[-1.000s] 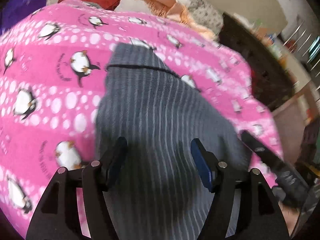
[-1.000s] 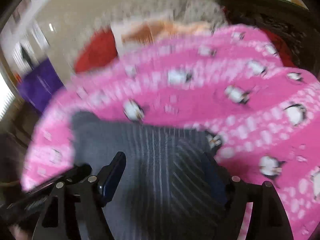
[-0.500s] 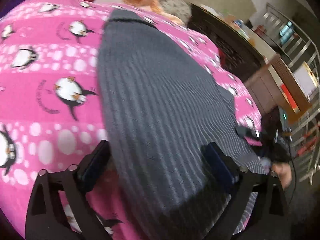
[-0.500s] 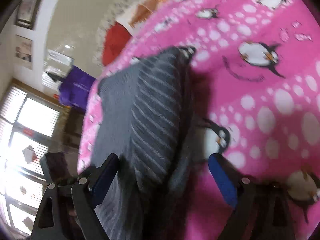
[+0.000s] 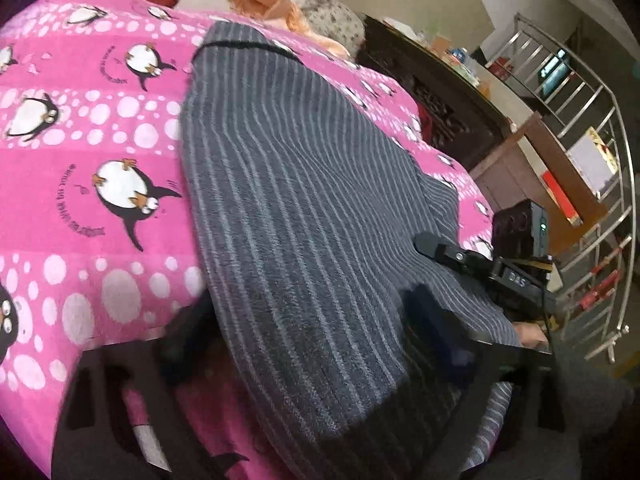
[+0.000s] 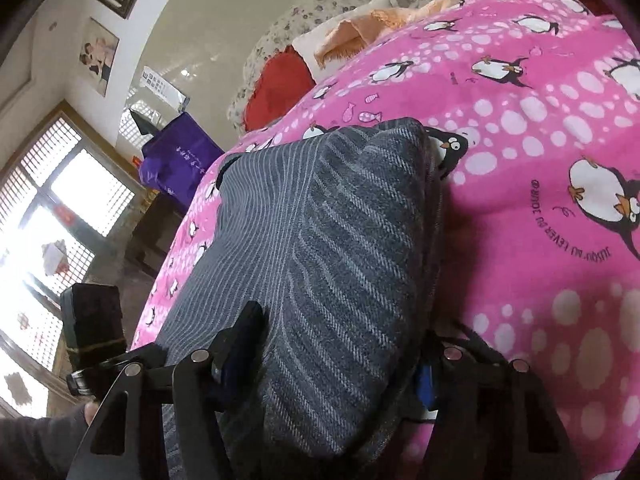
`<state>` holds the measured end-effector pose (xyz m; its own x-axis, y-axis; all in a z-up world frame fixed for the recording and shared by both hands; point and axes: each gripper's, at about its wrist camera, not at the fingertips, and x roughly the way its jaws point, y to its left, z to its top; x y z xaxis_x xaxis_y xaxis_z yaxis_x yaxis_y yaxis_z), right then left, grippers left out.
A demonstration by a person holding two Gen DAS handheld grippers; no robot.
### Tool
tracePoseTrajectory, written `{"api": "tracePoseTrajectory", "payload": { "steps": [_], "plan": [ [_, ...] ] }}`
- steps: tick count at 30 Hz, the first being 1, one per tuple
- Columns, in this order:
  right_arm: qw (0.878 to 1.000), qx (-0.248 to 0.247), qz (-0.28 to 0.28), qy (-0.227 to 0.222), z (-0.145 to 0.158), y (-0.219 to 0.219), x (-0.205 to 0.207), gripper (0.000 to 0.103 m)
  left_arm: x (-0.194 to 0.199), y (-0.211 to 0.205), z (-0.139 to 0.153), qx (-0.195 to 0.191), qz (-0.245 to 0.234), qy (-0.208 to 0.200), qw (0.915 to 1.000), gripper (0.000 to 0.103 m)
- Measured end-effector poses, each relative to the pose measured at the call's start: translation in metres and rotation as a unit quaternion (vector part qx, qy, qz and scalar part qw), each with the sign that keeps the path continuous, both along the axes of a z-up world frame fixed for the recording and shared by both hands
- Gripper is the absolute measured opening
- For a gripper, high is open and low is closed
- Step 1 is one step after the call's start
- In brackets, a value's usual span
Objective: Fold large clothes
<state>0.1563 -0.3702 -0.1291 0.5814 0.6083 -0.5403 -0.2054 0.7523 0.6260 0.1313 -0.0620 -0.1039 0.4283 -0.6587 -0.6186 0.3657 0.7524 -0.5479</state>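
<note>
Left gripper (image 5: pixel 304 332) is sitting low in the frame, tilted, its two dark fingers blurred and spread wide apart, one on each side of the grey striped garment (image 5: pixel 304 200). The cloth is running between them; whether either pad is touching it cannot be told.

Right gripper (image 6: pixel 336 344) is angled up across the bottom of its frame, jaws likewise wide apart and straddling the folded edge of the same garment (image 6: pixel 320 248), left finger (image 6: pixel 248 328) lying on the fabric, a blue pad showing at lower right. In the left wrist view the right gripper (image 5: pixel 472 260) is showing at right centre, resting at the garment's far edge, a bare hand (image 5: pixel 528 330) partly visible below it.

The garment is lying flat on the pink penguin blanket (image 5: pixel 80 140), running from upper centre to the lower edge of the left view; in the right view it is filling centre-left, one layer doubled over another.

Writing: "DAS" on the right gripper's body. Curved print beside a penguin (image 6: pixel 600 196) on the blanket is reading roughly "DU LEVER DU"; the rest is unclear. A purple bag (image 6: pixel 180 160) at left centre is carrying white lettering too small to read.
</note>
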Motion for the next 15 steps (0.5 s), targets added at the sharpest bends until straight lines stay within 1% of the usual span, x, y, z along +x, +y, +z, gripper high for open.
{"api": "tracePoseTrajectory", "payload": {
  "steps": [1,3,4,7,9,10,13,14,15],
  "plan": [
    [1.0,0.003,0.001,0.002,0.0,0.0,0.001,0.062,0.001,0.002,-0.001,-0.007,0.009,0.003,0.9999,0.058],
    [1.0,0.007,0.0,0.005,0.0,-0.003,-0.001,0.059,0.001,0.011,-0.001,-0.031,0.027,0.011,0.9991,0.039],
    [1.0,0.008,0.001,0.007,0.001,-0.003,0.001,0.058,0.001,0.012,0.001,-0.042,0.031,0.011,0.9986,0.036],
    [1.0,0.02,0.0,0.016,-0.001,-0.001,-0.001,0.054,-0.002,0.007,0.008,-0.025,0.032,-0.01,0.9991,0.032],
    [0.998,0.052,-0.005,0.032,-0.006,-0.005,0.0,0.05,-0.002,0.005,0.011,-0.018,0.029,-0.02,0.9992,0.031],
    [0.996,0.079,-0.012,0.044,-0.01,-0.008,0.001,0.049,-0.001,0.007,0.013,-0.018,0.027,-0.022,0.9992,0.03],
    [0.992,0.108,-0.02,0.061,-0.013,-0.004,0.002,0.047,0.005,0.015,0.024,-0.014,0.023,-0.035,0.999,0.028],
    [0.992,0.109,-0.022,0.064,-0.012,0.003,0.004,0.047,0.008,0.021,0.027,-0.016,0.023,-0.036,0.999,0.028],
    [0.993,0.099,-0.023,0.06,-0.009,0.01,0.005,0.047,0.011,0.028,0.032,-0.017,0.026,-0.039,0.9988,0.028]
  ]
}}
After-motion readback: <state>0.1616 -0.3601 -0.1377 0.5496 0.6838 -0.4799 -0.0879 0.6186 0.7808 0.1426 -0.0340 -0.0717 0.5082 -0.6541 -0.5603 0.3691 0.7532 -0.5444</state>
